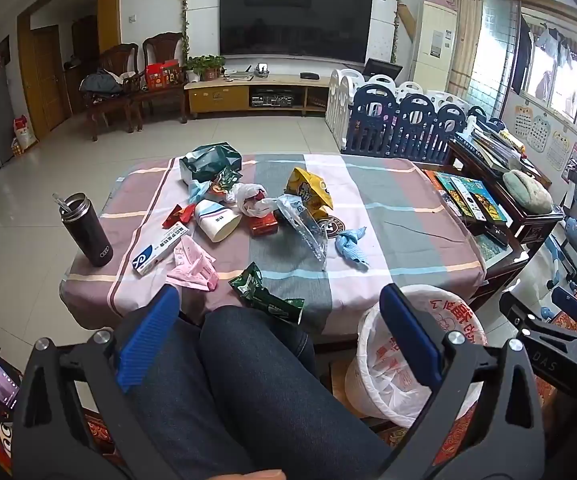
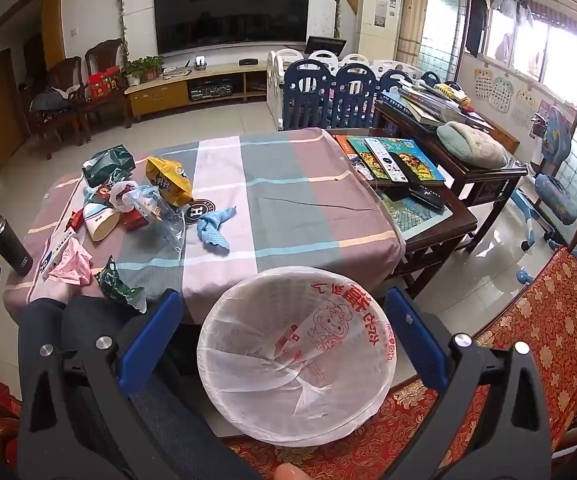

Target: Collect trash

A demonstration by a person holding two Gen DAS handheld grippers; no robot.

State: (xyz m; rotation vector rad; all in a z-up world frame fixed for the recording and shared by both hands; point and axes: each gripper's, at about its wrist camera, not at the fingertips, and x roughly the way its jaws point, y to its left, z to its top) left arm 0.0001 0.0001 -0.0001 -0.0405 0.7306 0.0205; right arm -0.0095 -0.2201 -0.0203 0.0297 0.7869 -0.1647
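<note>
Right wrist view: bin [image 2: 368,392] with white liner, lower centre, empty; nothing collected yet. Trash heap [image 2: 136,200] on tabletop [image 2: 288,184], left of frame: wrappers, paper cup [image 2: 100,224], yellow bag [image 2: 168,184], blue cloth [image 2: 214,226]. Right tool [image 2: 284,336], left tool [image 1: 280,336]: wide open, empty. Obstacles: person's knees [image 1: 228,360], dark flask [image 1: 88,230] at tabletop edge.

The right half of the table [image 2: 300,184] is bare cloth, open to a reach from the near edge. The left half is crowded: a heap of wrappers [image 1: 272,208], a paper cup [image 1: 216,222] on its side, a medicine box [image 1: 158,254], and a dark flask [image 1: 86,230] upright at the left corner. A green packet [image 1: 266,300] hangs over the near edge by the person's knees [image 1: 228,360]. The lined bin [image 2: 296,356] gapes open beside the knees, nothing over its mouth.
</note>
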